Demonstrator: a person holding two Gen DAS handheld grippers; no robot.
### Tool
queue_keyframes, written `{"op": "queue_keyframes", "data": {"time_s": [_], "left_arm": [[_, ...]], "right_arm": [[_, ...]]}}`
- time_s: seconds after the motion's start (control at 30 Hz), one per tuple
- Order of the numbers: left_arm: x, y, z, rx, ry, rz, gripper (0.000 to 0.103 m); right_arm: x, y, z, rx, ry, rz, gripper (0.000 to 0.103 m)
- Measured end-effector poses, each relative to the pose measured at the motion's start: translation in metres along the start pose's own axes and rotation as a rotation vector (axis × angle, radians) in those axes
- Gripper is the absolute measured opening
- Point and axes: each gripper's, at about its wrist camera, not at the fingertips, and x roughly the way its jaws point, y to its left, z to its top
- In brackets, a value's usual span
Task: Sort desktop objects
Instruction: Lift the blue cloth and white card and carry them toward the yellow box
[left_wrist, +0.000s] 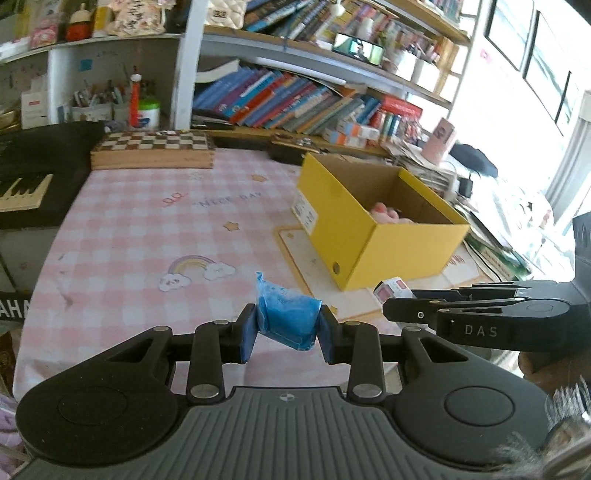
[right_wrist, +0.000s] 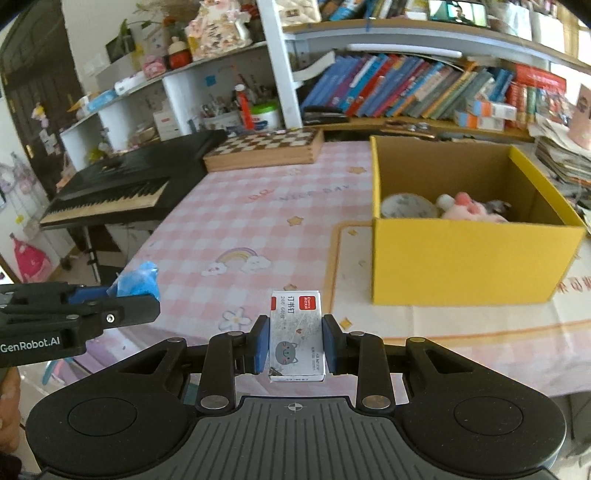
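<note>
Pink checked cloth (left_wrist: 147, 229) covers the table, printed with a rainbow (left_wrist: 195, 271) and small stars. Bookshelves (right_wrist: 424, 92) crammed with leaning books line the wall behind it, a chessboard (left_wrist: 153, 149) lies at the far edge, and a black keyboard (right_wrist: 122, 192) stands off the table's left side.

A blue packet (left_wrist: 288, 319) is pinched between the blue pads of the left gripper (left_wrist: 287, 332); its jaws are closed narrowly on the packet's sides, and the packet is held above the near part of the cloth. In the right wrist view the same packet (right_wrist: 138, 282) is seen sticking out past the left gripper (right_wrist: 92, 306) at the frame's left.

A small staple box (right_wrist: 297, 334), white with a red label and a cat drawing, is clamped between the pads of the right gripper (right_wrist: 296, 345), its long sides pressed by both fingers. In the left wrist view the right gripper (left_wrist: 399, 306) is seen from the side at the right, with the staple box (left_wrist: 391, 290) showing at its tip.

A yellow box (right_wrist: 469, 258) stands open on the cloth to the right, ahead of both grippers. Inside it a pink plush (right_wrist: 467, 208) and a round dish (right_wrist: 406, 206) are seen lying on the bottom. A white label (left_wrist: 306, 212) is stuck on its left outer wall.
</note>
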Motion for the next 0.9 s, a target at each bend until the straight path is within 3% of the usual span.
{"op": "queue_keyframes", "data": {"time_s": [0.53,0.9], "left_arm": [[0.009,-0.042,-0.011,0.080,0.066,-0.125,0.031],[0.020,-0.061,-0.011,0.100,0.081,-0.222,0.031]], "right_arm": [[-0.025,-0.020,-0.033,0.101,0.029,-0.050,0.030],[-0.042,-0.036,-0.047,0.160,0.040,-0.131,0.030]]}}
